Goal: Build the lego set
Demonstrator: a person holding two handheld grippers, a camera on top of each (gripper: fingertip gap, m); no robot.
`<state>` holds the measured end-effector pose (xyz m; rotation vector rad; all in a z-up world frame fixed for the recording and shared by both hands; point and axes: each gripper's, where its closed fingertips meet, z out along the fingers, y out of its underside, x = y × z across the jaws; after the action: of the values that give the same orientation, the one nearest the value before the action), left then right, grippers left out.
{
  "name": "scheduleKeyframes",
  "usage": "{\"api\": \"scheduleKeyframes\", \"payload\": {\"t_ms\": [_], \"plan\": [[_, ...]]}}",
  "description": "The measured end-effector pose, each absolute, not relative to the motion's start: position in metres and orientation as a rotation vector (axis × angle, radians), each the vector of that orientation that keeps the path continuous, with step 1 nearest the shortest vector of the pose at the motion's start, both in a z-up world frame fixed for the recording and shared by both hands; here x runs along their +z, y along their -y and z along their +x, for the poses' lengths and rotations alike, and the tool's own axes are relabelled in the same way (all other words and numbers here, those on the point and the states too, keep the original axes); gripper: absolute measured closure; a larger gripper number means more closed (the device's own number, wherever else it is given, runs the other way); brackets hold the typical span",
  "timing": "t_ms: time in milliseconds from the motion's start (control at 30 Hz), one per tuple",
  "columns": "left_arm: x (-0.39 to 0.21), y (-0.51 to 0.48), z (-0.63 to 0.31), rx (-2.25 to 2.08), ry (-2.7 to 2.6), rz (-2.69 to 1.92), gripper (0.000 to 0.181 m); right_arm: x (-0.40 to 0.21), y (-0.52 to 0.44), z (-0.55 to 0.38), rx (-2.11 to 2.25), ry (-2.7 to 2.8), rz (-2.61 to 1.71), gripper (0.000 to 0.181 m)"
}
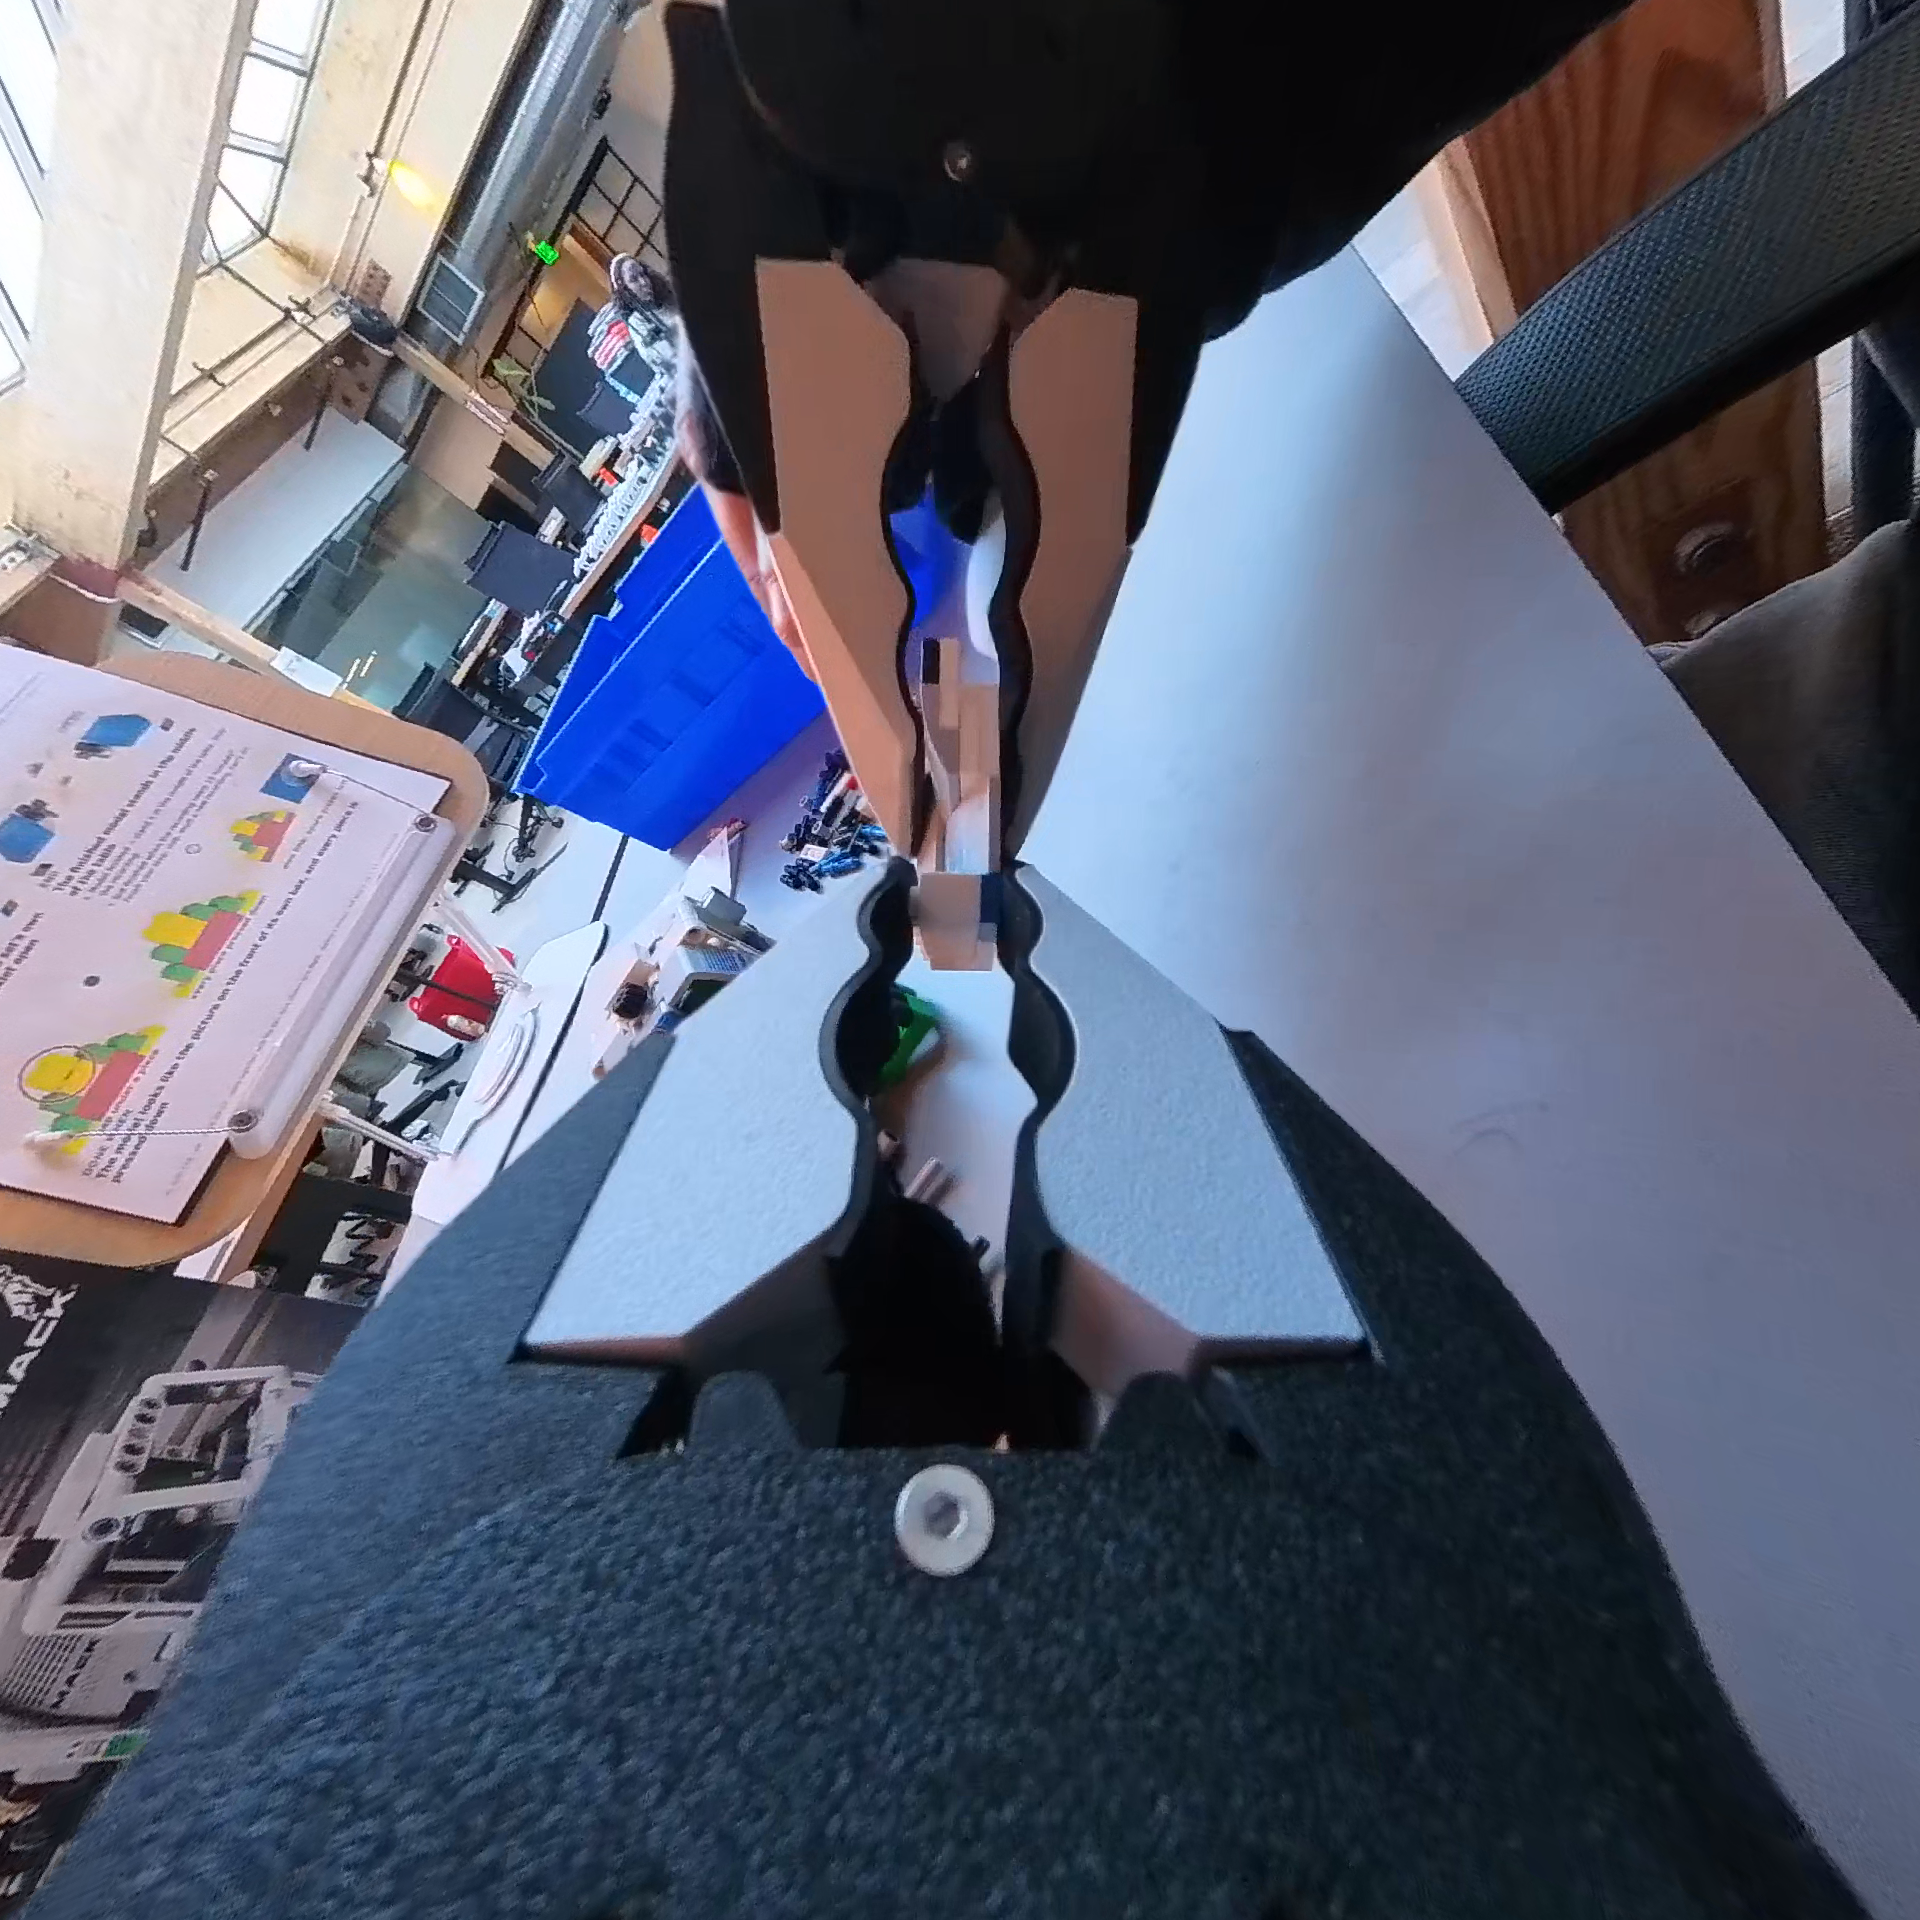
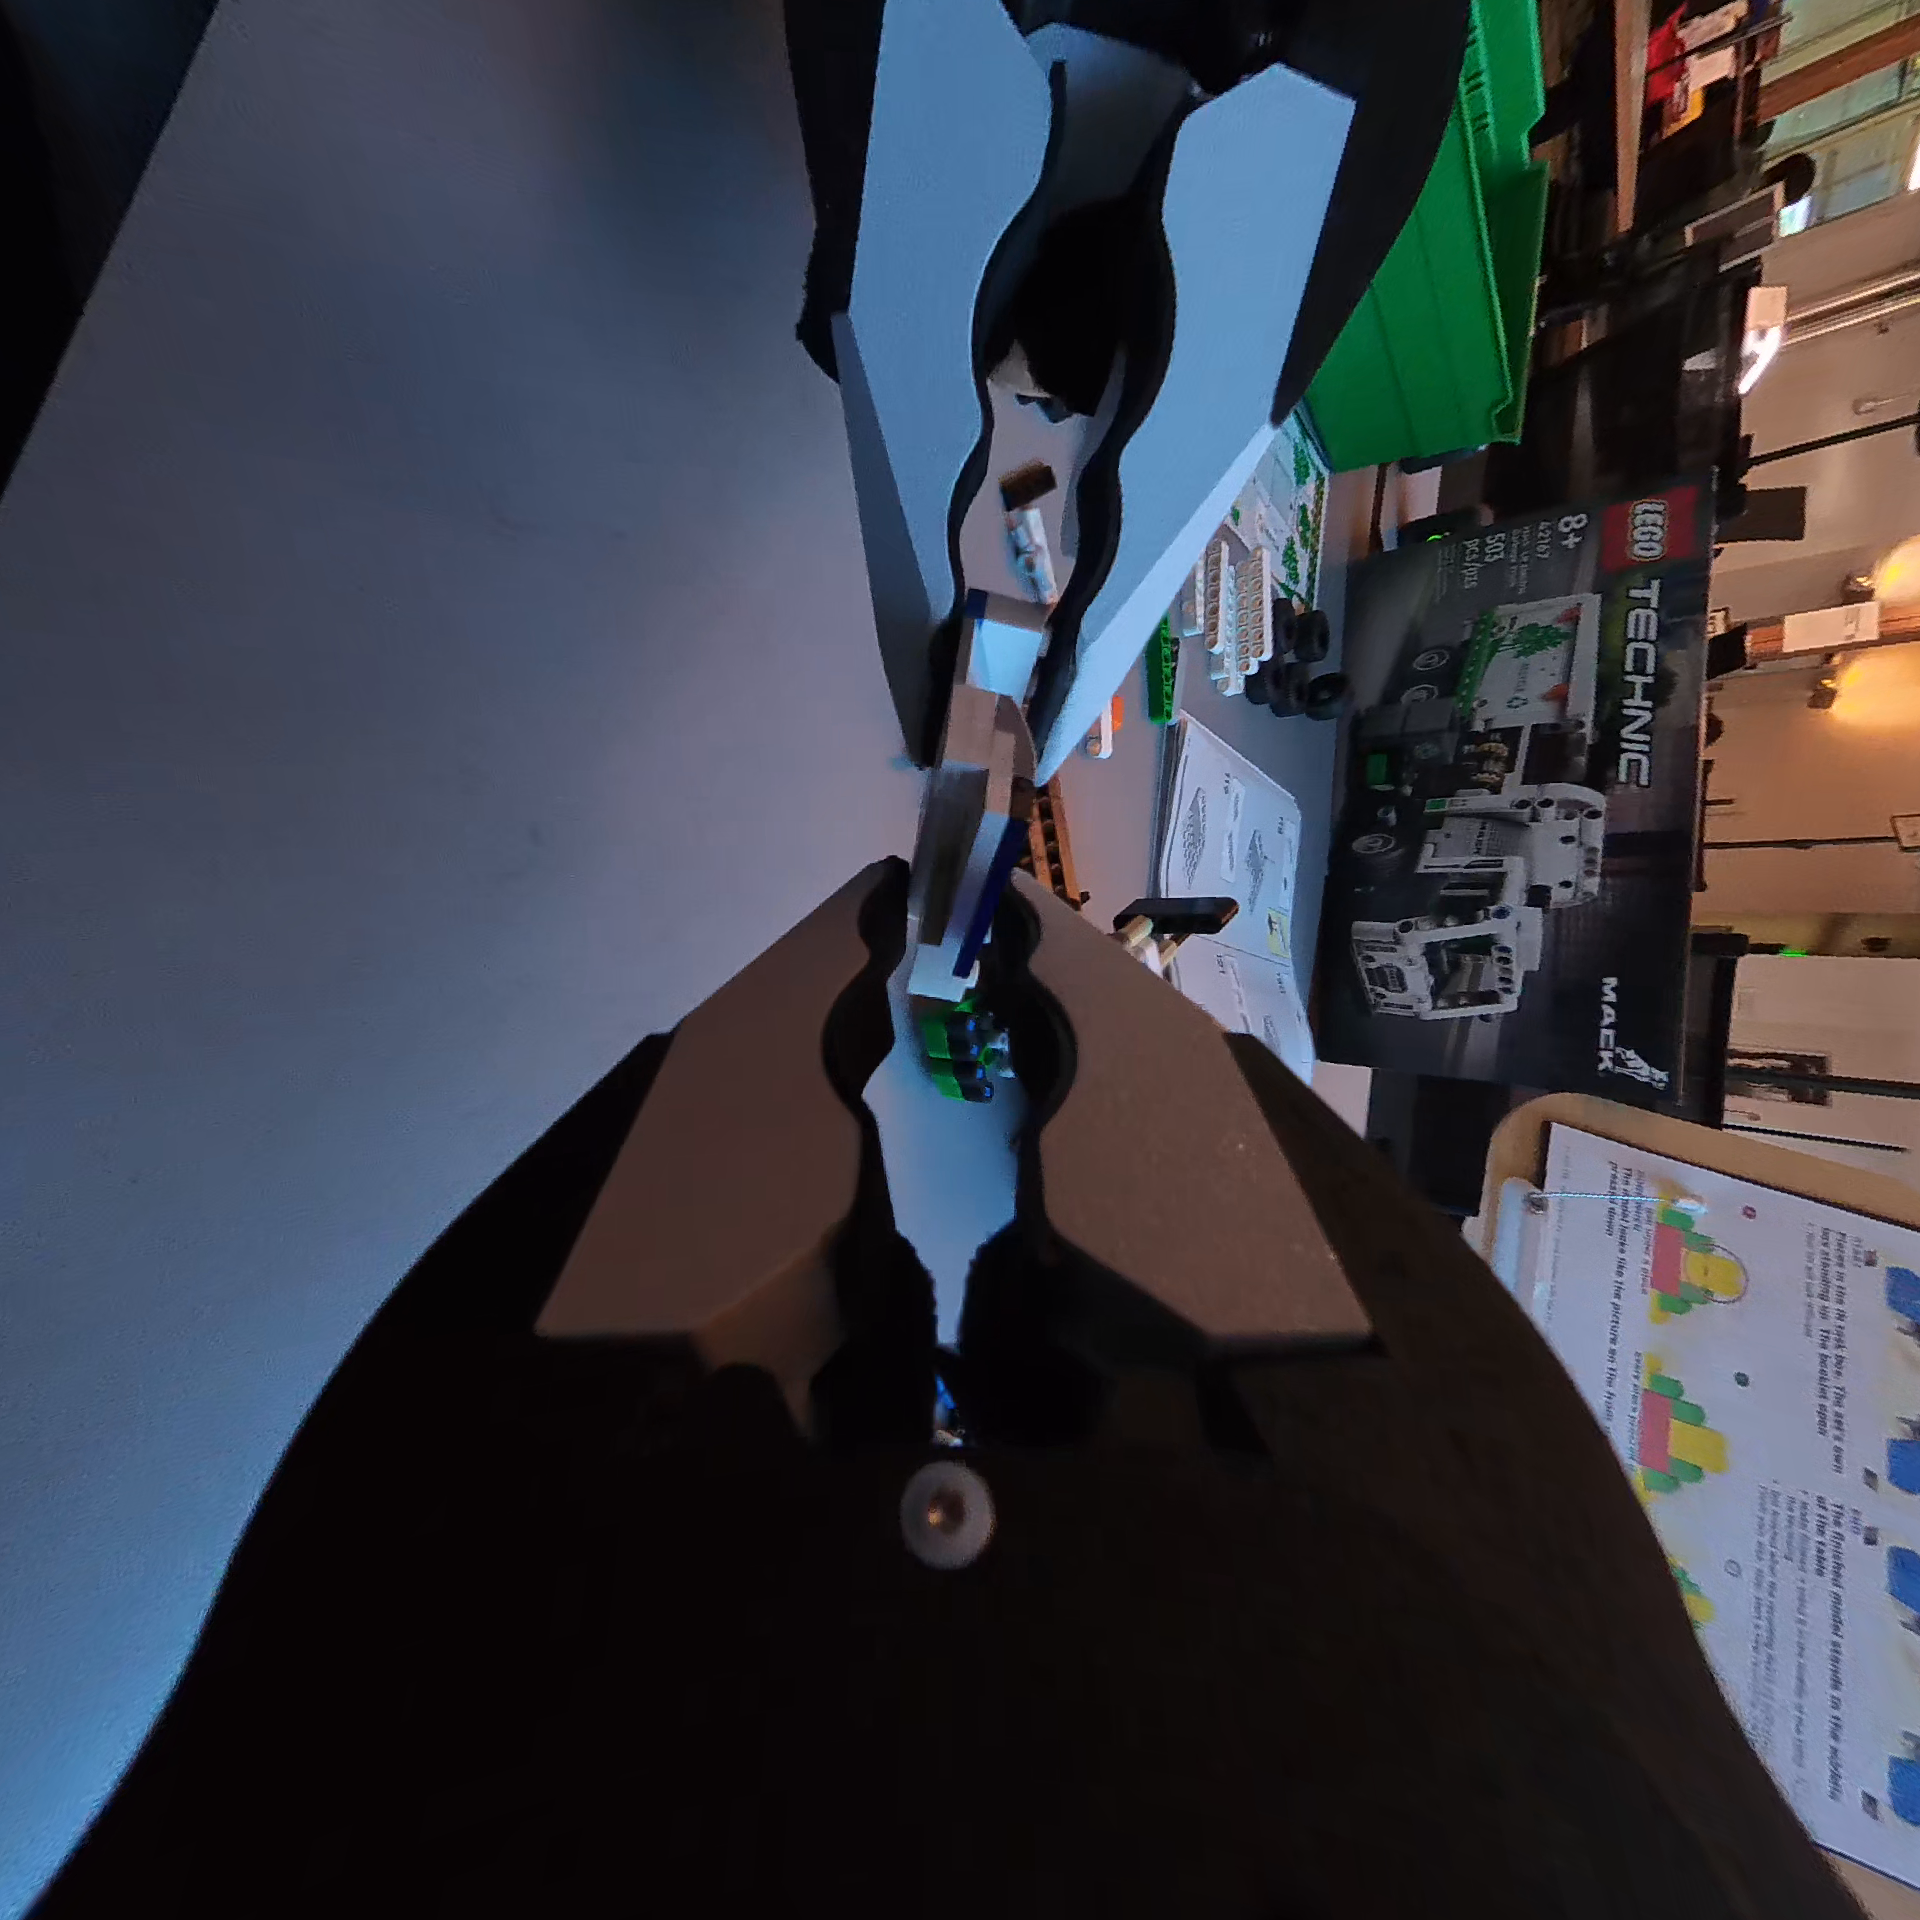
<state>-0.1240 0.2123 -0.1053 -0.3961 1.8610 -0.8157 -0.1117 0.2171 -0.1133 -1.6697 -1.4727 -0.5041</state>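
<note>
Both grippers meet tip to tip over the white table. A small white lego assembly with a blue edge spans the gap between them; a mosaic patch partly covers it. My left gripper looks shut on one end of it. My right gripper looks shut on the other end. In the left wrist view the right gripper comes in from the top. In the right wrist view the left gripper does the same. A green piece with blue pins shows between the right fingers, beside the assembly's end.
Blue bins and loose small pins lie beyond. A green bin, white beams and black wheels, an instruction booklet, the set's box and a clipboard with a picture sheet stand along the table. A black chair is near. The tips of both grippers are at nearly the same place.
</note>
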Motion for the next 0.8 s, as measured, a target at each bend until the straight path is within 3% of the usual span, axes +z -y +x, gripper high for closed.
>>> {"api": "scheduleKeyframes", "payload": {"t_ms": [800], "plan": [[-0.123, -0.21, -0.123, -0.793, -1.943, -0.416, 0.167, -0.132, -0.218, -0.114, -0.492, 1.521, -1.725, 0.167]]}}
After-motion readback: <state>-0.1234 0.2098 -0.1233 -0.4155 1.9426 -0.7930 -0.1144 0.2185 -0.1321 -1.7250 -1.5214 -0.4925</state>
